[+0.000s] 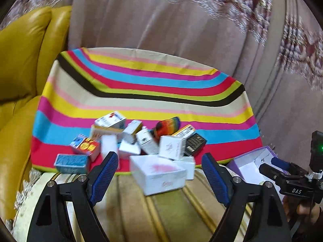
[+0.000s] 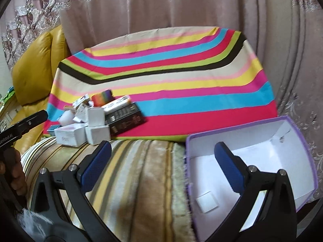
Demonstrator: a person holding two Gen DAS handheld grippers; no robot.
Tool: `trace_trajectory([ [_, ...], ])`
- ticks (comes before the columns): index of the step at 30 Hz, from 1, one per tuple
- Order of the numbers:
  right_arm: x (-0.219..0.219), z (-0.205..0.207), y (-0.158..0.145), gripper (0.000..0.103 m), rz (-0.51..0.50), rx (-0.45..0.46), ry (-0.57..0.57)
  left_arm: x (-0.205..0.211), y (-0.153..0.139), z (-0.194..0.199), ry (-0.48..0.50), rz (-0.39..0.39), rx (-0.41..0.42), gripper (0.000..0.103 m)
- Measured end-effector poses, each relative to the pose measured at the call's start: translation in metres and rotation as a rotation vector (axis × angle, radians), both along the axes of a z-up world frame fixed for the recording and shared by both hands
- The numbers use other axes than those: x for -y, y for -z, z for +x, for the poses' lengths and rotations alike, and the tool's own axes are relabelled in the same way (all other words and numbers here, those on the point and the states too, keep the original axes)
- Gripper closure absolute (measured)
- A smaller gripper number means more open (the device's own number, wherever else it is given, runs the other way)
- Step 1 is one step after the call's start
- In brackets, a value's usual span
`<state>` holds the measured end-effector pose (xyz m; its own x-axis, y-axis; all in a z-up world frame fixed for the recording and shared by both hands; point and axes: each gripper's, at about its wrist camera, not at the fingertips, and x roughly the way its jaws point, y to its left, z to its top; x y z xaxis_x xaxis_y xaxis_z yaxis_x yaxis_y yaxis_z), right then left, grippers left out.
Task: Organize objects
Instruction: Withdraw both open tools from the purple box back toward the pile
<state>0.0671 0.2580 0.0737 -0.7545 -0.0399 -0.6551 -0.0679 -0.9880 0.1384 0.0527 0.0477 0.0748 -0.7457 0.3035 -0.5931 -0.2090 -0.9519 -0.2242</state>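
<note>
A pile of several small boxes (image 1: 141, 139) lies at the near edge of a striped cloth (image 1: 141, 84). It holds a large white box with a pink print (image 1: 159, 173), a blue box (image 1: 71, 163), a black box (image 1: 194, 144) and a rainbow item (image 1: 168, 126). My left gripper (image 1: 159, 161) is open and empty just in front of the white box. My right gripper (image 2: 161, 151) is open and empty, its right finger over an open purple box (image 2: 250, 161). The pile shows at left in the right wrist view (image 2: 97, 117).
A small white square (image 2: 207, 202) lies inside the purple box. A yellow leather cushion (image 1: 22, 60) stands at left. A striped beige cover (image 2: 141, 181) lies under the grippers. Curtains (image 1: 171, 16) hang behind. The right gripper shows in the left wrist view (image 1: 282, 171).
</note>
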Motion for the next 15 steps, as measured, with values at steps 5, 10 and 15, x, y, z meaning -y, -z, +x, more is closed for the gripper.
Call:
trace_trajectory([
  [5, 0.013, -0.008, 0.003, 0.000, -0.018, 0.027, -0.032, 0.023, 0.007, 0.003, -0.042, 0.014, 0.025, 0.018],
  [10, 0.028, -0.019, 0.006, 0.001, -0.021, 0.054, -0.080, 0.050, 0.016, 0.003, -0.098, 0.035, 0.058, 0.017],
  [15, 0.044, -0.028, 0.008, 0.000, -0.023, 0.071, -0.125, 0.075, 0.023, 0.001, -0.152, 0.050, 0.083, 0.018],
])
